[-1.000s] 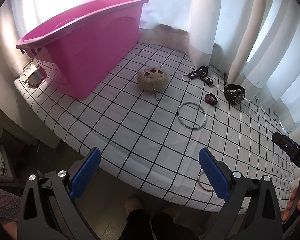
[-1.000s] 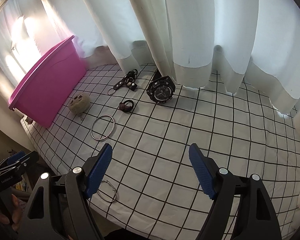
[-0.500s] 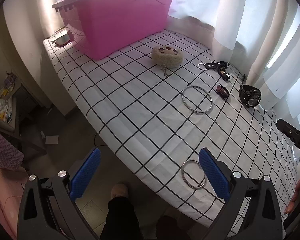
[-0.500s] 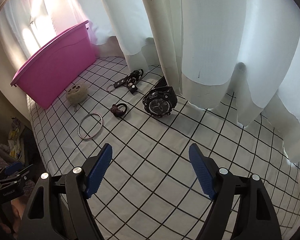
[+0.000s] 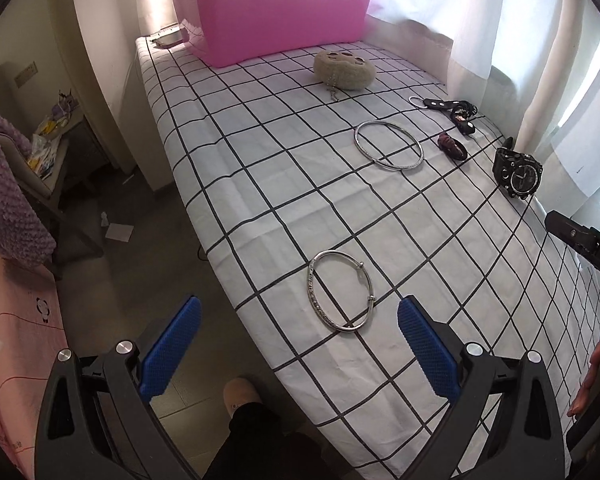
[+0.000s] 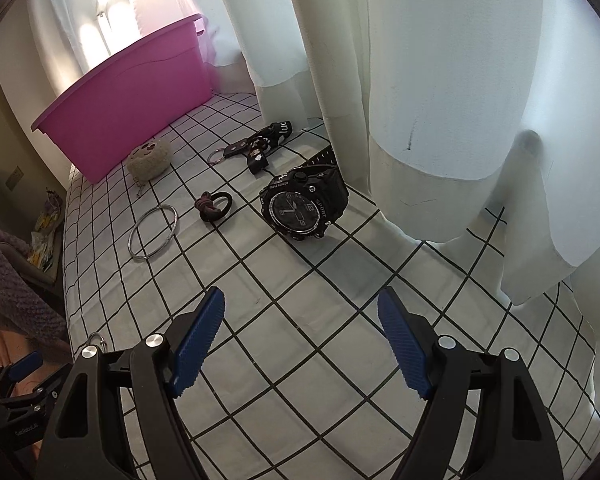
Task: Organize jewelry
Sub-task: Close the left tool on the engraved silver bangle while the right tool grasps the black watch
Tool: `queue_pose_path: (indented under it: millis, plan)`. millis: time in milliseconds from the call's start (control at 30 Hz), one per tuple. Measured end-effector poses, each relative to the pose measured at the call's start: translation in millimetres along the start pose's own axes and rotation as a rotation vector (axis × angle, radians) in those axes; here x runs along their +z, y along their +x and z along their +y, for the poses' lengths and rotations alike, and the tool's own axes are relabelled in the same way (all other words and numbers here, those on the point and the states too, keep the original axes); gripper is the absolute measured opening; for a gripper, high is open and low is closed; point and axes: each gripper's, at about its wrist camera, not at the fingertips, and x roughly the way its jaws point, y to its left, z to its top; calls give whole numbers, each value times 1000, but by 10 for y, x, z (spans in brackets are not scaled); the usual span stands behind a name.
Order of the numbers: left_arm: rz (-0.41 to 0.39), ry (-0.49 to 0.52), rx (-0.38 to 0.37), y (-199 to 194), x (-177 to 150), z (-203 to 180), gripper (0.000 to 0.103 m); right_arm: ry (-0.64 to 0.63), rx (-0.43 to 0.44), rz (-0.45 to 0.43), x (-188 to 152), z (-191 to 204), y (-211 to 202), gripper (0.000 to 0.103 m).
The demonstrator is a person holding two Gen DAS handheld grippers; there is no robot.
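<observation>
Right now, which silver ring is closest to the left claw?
The silver bangle with two little knobs, lying just ahead of the open left claw. The plain silver ring lies farther off, near the black watch.

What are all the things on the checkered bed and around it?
pink tub: 1, pink, far end of the bed
plush keychain: 1, beige, just in front of the tub
large bangle: 1, silver, middle of the bed
beaded bracelet: 1, silver, near edge, ahead of the left gripper
hair tie: 1, dark with maroon knot, between bangle and watch
strap keychain: 1, black with a metal ring, by the curtain
watch: 1, black, by the curtain
curtain: white, along the bed
left gripper: 1, black with blue pads, open
right gripper: 1, black with blue pads, open
</observation>
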Motion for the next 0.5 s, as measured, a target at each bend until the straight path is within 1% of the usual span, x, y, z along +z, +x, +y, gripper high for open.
queue_pose_path:
  millis: [167, 333, 500]
  plan:
    - [-47, -2, 25, 96, -95, -182, 97, -15, 6, -13, -14, -82, 164, 75]
    - [-54, 1, 27, 224, -104, -331, 97, -10, 12, -23, 11, -134, 263, 75]
    - [-72, 11, 41, 298, -99, -376, 97, -31, 4, -38, 47, -104, 323, 75]
